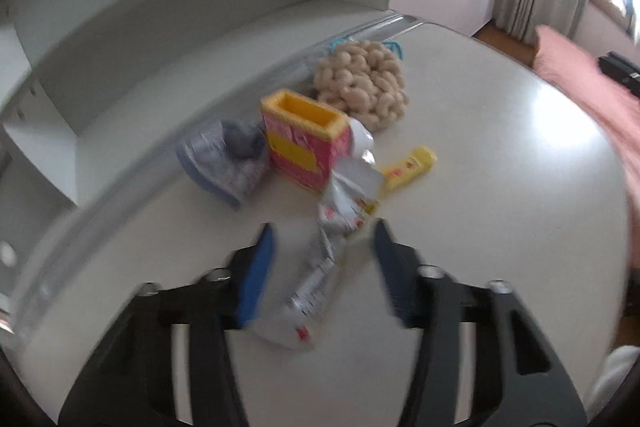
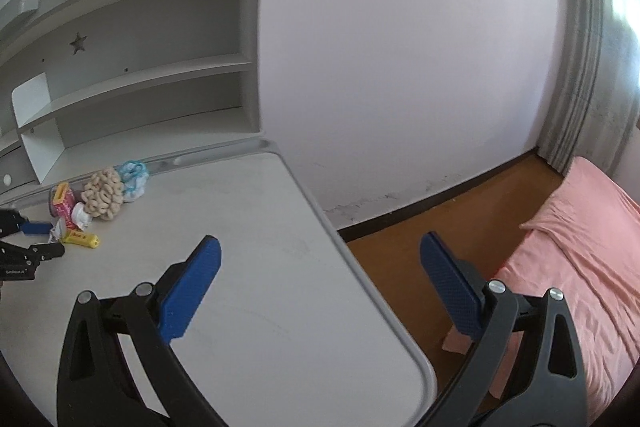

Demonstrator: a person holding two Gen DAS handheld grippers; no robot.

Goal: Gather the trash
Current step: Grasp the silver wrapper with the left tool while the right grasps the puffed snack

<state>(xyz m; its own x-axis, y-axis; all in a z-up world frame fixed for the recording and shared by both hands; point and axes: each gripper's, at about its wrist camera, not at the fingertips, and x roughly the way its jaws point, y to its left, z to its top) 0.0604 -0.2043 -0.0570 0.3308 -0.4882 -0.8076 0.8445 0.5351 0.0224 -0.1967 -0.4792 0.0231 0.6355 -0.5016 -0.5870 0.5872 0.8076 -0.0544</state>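
A crumpled silver foil wrapper (image 1: 328,255) lies on the white desk (image 1: 500,211), running from near a red and yellow open carton (image 1: 306,143) toward me. My left gripper (image 1: 322,239) is open, its blue pads on either side of the wrapper without pinching it. A yellow tube (image 1: 410,167) and a white crumpled scrap (image 1: 362,139) lie beside the carton. My right gripper (image 2: 320,251) is open and empty above the desk's right edge. The left gripper (image 2: 36,239) shows in the right wrist view at far left, by the trash pile (image 2: 76,223).
A cream knitted bundle (image 1: 362,85) and a grey-blue knit hat (image 1: 232,157) sit behind the carton. White shelves (image 2: 140,67) stand at the desk's back. A pink bed (image 2: 580,267) and brown floor (image 2: 448,215) lie to the right of the desk.
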